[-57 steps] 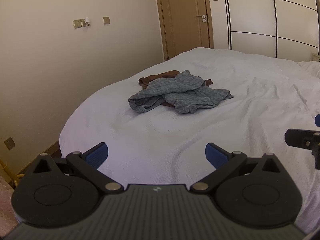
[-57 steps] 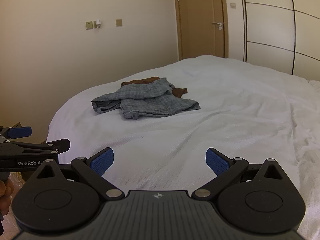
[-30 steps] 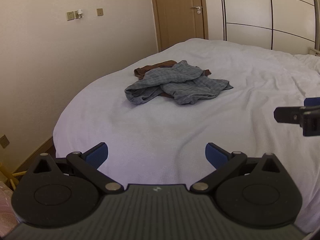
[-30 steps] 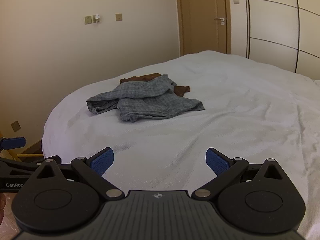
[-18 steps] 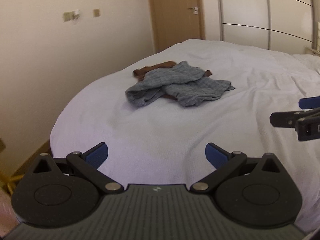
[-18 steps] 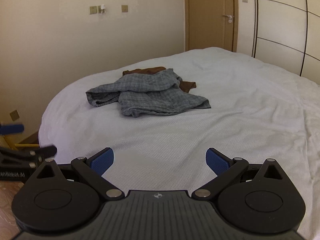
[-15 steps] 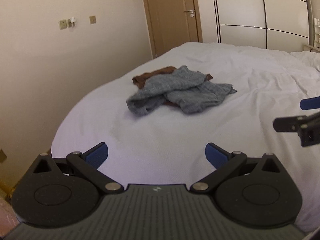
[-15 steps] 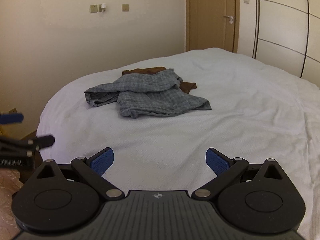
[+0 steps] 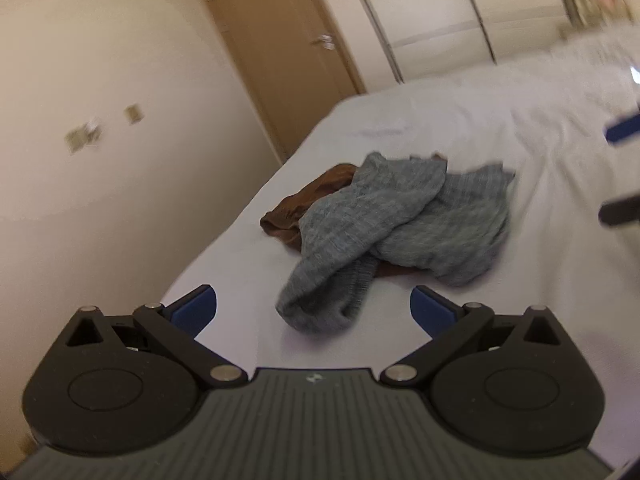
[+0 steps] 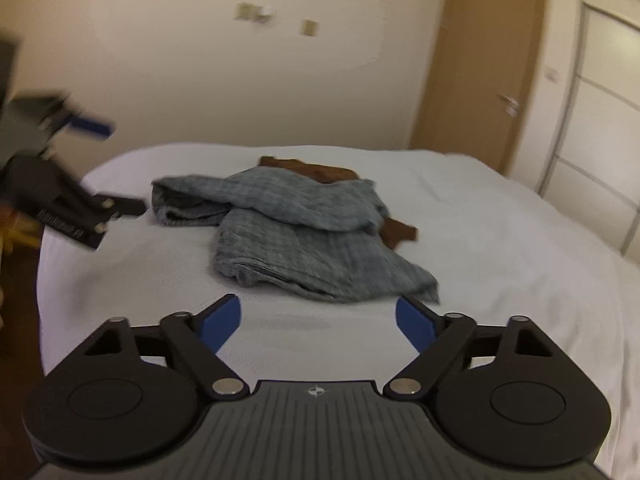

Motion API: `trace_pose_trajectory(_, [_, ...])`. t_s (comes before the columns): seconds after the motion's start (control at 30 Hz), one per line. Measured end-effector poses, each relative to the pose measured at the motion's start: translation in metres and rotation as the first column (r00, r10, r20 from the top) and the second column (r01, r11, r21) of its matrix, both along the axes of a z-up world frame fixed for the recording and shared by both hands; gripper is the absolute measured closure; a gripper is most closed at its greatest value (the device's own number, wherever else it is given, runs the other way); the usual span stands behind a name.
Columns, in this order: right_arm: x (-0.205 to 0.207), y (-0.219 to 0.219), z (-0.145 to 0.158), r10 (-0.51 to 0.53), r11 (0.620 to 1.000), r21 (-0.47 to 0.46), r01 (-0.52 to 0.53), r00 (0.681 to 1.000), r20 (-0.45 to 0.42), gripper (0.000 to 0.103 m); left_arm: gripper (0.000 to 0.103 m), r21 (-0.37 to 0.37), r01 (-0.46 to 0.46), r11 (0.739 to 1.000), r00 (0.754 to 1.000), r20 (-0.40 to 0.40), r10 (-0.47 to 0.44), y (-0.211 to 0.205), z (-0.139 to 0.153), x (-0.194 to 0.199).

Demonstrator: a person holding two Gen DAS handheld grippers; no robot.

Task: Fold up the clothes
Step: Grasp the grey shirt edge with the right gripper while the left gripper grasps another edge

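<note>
A crumpled grey checked garment (image 9: 400, 224) (image 10: 300, 228) lies in a heap on the white bed (image 9: 560, 152) (image 10: 520, 240). A brown garment (image 9: 312, 204) (image 10: 316, 170) pokes out from under it. My left gripper (image 9: 314, 310) is open, and the heap's nearest end lies just beyond its fingertips. My right gripper (image 10: 318, 316) is open too, close in front of the heap's near edge. Each gripper shows at the side of the other's view: the left gripper (image 10: 120, 168) at the left, the right gripper (image 9: 620, 168) at the right. Neither holds anything.
The bed's curved edge (image 10: 44, 248) runs along a beige wall (image 9: 100, 160) with switch plates (image 10: 256, 14). A wooden door (image 10: 488, 80) and pale wardrobe panels (image 9: 460, 12) stand behind the bed. White sheet spreads to the right of the heap.
Both grippers have moved forward to the clothes heap, which now looms much larger. The views have tilted and blurred with the motion. Both stay open.
</note>
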State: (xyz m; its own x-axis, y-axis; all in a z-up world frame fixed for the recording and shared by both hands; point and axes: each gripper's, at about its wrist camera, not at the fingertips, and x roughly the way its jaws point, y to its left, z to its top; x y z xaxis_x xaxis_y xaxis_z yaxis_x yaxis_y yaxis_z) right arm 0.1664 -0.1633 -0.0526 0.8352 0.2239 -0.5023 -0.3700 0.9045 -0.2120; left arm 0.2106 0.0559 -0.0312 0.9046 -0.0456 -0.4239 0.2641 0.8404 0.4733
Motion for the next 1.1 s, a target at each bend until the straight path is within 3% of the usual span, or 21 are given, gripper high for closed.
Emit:
trace_pose_trajectory(0.1, [0.016, 0.013, -0.008, 0.056, 0.997, -0.050, -0.055, 0.998, 0.020, 0.022, 0.002, 0.036, 0.032, 0.999, 0.999, -0.014, -0.032, 0.001, -0.006, 0.022])
trace_pose_trajectory(0.23, [0.035, 0.032, -0.022, 0.123, 0.986, -0.116, -0.119, 0.992, 0.029, 0.033, 0.009, 0.056, 0.058, 0.997, 0.997, -0.062, -0.054, 0.003, -0.019, 0.048])
trace_pose_trajectory(0.33, [0.046, 0.045, -0.034, 0.173, 0.970, -0.183, -0.163, 0.984, 0.041, 0.040, 0.021, 0.065, 0.082, 0.995, 0.992, -0.101, -0.075, 0.001, -0.028, 0.065])
trace_pose_trajectory(0.4, [0.052, 0.055, -0.041, 0.202, 0.954, -0.234, -0.185, 0.978, 0.050, 0.045, 0.039, 0.069, 0.084, 0.994, 0.989, -0.128, -0.074, 0.001, -0.033, 0.074])
trace_pose_trajectory(0.43, [0.056, 0.059, -0.044, 0.210, 0.948, -0.256, -0.191, 0.976, 0.050, 0.046, 0.042, 0.072, 0.076, 0.994, 0.988, -0.140, -0.066, 0.001, -0.036, 0.079])
trace_pose_trajectory(0.53, [0.065, 0.068, -0.050, 0.219, 0.938, -0.285, -0.196, 0.975, 0.048, 0.046, 0.043, 0.047, 0.070, 0.996, 0.986, -0.157, -0.062, 0.003, -0.038, 0.087])
trace_pose_trajectory(0.63, [0.072, 0.073, -0.055, 0.221, 0.934, -0.296, -0.200, 0.975, 0.038, 0.046, 0.044, 0.067, 0.085, 0.994, 0.984, -0.160, -0.073, 0.001, -0.040, 0.088])
trace_pose_trajectory(0.67, [0.074, 0.075, -0.056, 0.223, 0.932, -0.302, -0.202, 0.974, 0.035, 0.047, 0.049, 0.071, 0.089, 0.994, 0.983, -0.164, -0.077, 0.001, -0.040, 0.088])
trace_pose_trajectory(0.7, [0.075, 0.077, -0.058, 0.226, 0.929, -0.308, -0.206, 0.974, 0.032, 0.050, 0.057, 0.069, 0.094, 0.993, 0.982, -0.173, -0.080, 0.001, -0.040, 0.088])
trace_pose_trajectory(0.8, [0.079, 0.080, -0.062, 0.243, 0.922, -0.315, -0.227, 0.970, 0.013, 0.068, 0.065, 0.078, 0.092, 0.993, 0.981, -0.180, -0.077, -0.001, -0.041, 0.089])
trace_pose_trajectory(0.93, [0.082, 0.083, -0.062, 0.249, 0.922, -0.306, -0.237, 0.968, 0.001, 0.085, 0.071, 0.079, 0.091, 0.993, 0.979, -0.188, -0.075, -0.002, -0.041, 0.088])
trace_pose_trajectory(1.1, [0.080, 0.078, -0.056, 0.224, 0.935, -0.286, -0.209, 0.974, 0.023, 0.093, 0.085, 0.073, 0.080, 0.994, 0.981, -0.184, -0.065, -0.003, -0.040, 0.089])
